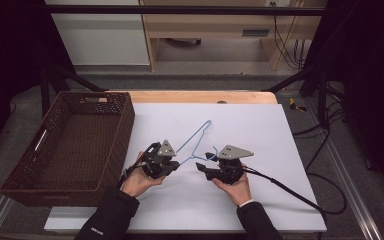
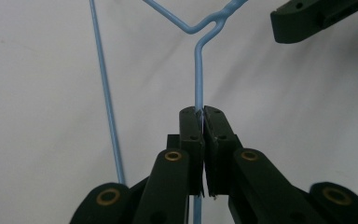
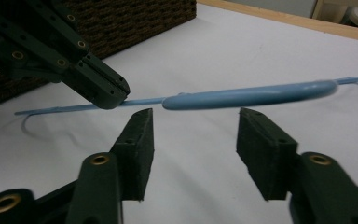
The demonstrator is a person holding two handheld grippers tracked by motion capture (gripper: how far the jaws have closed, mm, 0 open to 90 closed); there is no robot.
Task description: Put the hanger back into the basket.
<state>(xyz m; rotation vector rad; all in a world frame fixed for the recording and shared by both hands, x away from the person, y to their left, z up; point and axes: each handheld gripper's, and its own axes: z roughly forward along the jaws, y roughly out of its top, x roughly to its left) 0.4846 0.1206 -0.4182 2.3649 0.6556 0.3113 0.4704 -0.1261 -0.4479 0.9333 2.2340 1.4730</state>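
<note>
I have the left hand-held gripper (image 1: 172, 165) clenched on the blue wire hanger (image 1: 196, 139): in the left gripper view its two black pads (image 2: 191, 126) are pressed together on the straight wire of the hanger (image 2: 198, 74), just below the twist where the two arms meet. A second length of the same wire runs down the left of that view, apart from the jaws.

My right hand-held gripper (image 1: 200, 167) is not gripping anything. In the right gripper view its pads (image 3: 137, 140) stand apart with bare gaps on either side, and the hanger's hook end (image 3: 247, 95) lies across just beyond their tips, not touched by either. The left hand-held gripper's tip (image 3: 107, 95) shows there too, clamped on the wire to the left of the hook.

From the high view the hanger lies on the white sheet (image 1: 260, 150) near the middle of the worktop (image 1: 200, 96), its triangle pointing toward the far edge and its hook end toward the near edge, between the two hand-held grippers. A brown wicker basket (image 1: 125, 120) sits along the left edge of the worktop, well apart from the hanger.
</note>
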